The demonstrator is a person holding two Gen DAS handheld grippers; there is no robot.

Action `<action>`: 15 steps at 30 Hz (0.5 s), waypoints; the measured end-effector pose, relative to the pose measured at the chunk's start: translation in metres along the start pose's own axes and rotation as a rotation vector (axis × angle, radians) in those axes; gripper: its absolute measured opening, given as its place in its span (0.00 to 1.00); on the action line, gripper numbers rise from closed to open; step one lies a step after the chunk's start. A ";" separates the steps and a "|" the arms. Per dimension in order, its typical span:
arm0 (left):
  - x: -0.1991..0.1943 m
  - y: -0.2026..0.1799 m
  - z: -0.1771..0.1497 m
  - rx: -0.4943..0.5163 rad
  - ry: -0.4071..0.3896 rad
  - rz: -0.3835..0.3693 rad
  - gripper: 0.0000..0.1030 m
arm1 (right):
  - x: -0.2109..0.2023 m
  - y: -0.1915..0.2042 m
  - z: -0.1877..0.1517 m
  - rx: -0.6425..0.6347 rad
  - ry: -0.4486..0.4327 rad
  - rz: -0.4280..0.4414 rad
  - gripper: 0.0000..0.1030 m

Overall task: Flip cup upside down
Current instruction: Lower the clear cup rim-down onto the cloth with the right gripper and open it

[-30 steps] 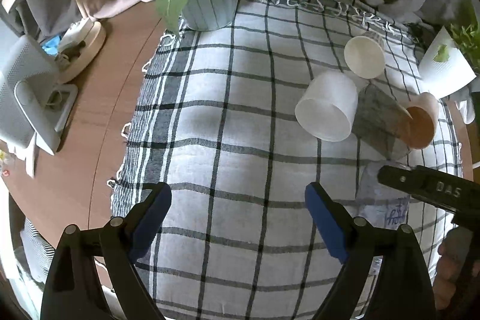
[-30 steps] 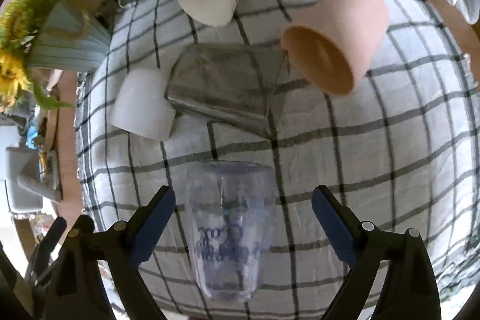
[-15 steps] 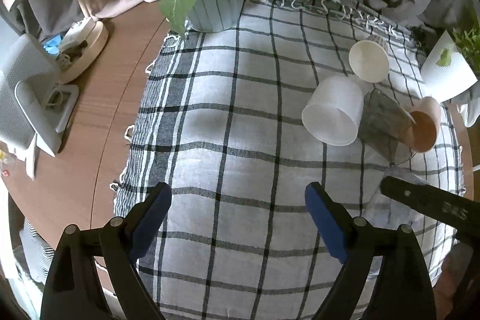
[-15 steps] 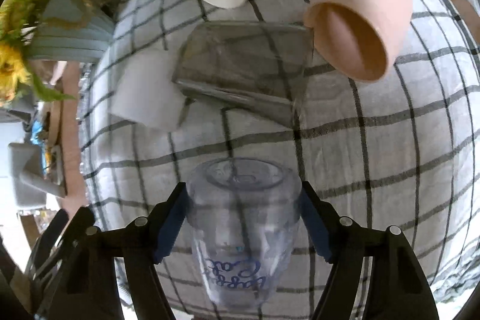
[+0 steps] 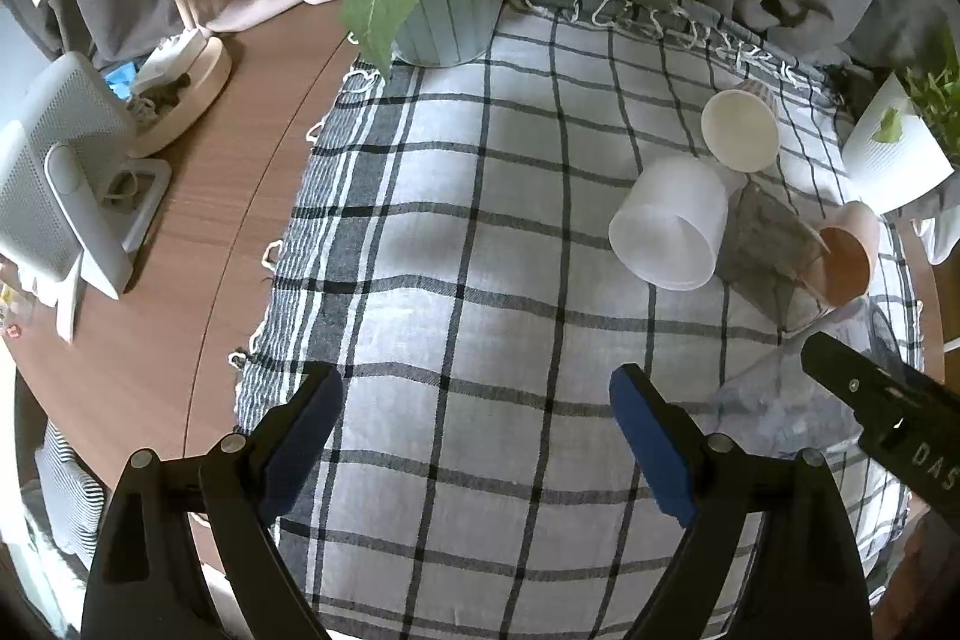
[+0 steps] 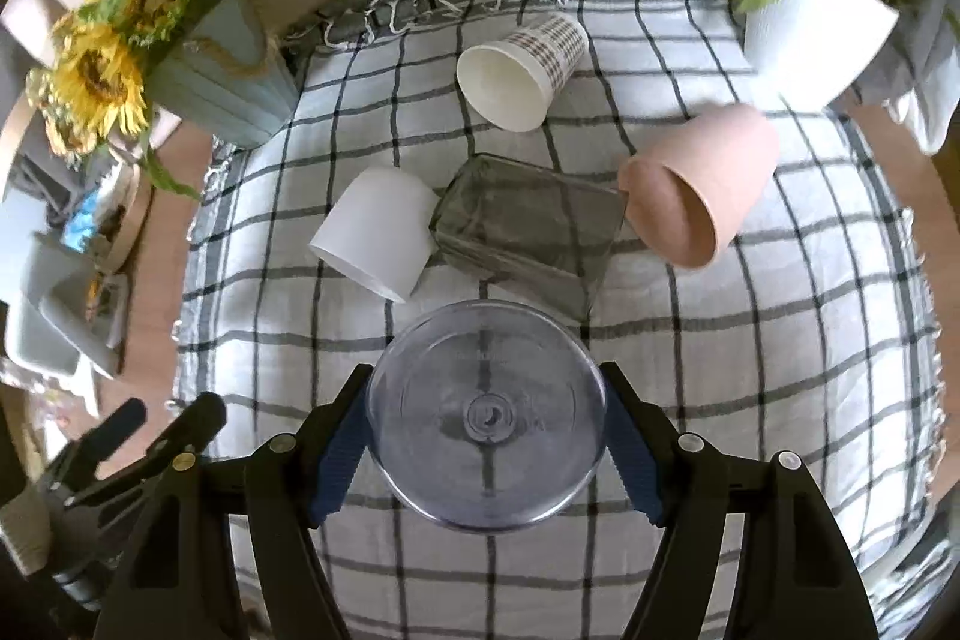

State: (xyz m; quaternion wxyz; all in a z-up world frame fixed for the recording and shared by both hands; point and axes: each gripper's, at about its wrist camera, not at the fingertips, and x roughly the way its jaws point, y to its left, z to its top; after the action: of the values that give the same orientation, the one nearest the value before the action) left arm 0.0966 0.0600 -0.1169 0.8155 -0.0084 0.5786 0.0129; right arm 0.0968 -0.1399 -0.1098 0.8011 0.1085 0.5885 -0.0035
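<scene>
My right gripper (image 6: 485,427) is shut on a clear plastic cup (image 6: 486,415); its round bottom faces the camera and it is held above the checked cloth (image 6: 750,370). In the left wrist view the same cup (image 5: 780,400) shows faintly at the right, beside the right gripper's black finger (image 5: 882,394). My left gripper (image 5: 477,430) is open and empty over the cloth (image 5: 450,220). Lying on their sides beyond are a white cup (image 6: 375,232), a grey square glass (image 6: 528,232), a pink cup (image 6: 702,184) and a patterned paper cup (image 6: 519,70).
A blue vase of sunflowers (image 5: 444,4) stands at the cloth's far left corner. A white plant pot (image 6: 810,34) stands at the far right. On the wooden table (image 5: 180,250) to the left are a white fan (image 5: 54,184) and a round tray (image 5: 180,100).
My right gripper closed on the clear cup, lifted it and tilted it so its bottom now faces the camera. My left gripper drew back a little and stays open.
</scene>
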 end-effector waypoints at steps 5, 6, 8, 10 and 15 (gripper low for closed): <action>0.000 0.004 -0.002 -0.013 -0.002 0.009 0.89 | 0.001 0.020 -0.006 -0.091 -0.036 -0.055 0.70; -0.001 0.005 -0.002 -0.017 -0.004 0.014 0.89 | 0.000 0.021 -0.008 -0.100 -0.046 -0.063 0.70; -0.002 0.007 -0.003 -0.020 -0.008 0.028 0.89 | -0.001 0.022 -0.011 -0.107 -0.051 -0.066 0.70; -0.003 0.007 -0.004 -0.018 -0.014 0.041 0.89 | -0.003 0.021 -0.015 -0.101 -0.055 -0.065 0.70; -0.006 0.005 -0.005 -0.010 -0.019 0.038 0.89 | -0.003 0.023 -0.020 -0.120 -0.069 -0.067 0.70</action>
State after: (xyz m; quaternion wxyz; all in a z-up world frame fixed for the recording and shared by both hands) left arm 0.0898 0.0647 -0.1127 0.8203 -0.0013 0.5710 0.0313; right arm 0.0799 -0.1145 -0.1086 0.8253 0.0402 0.5632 0.0011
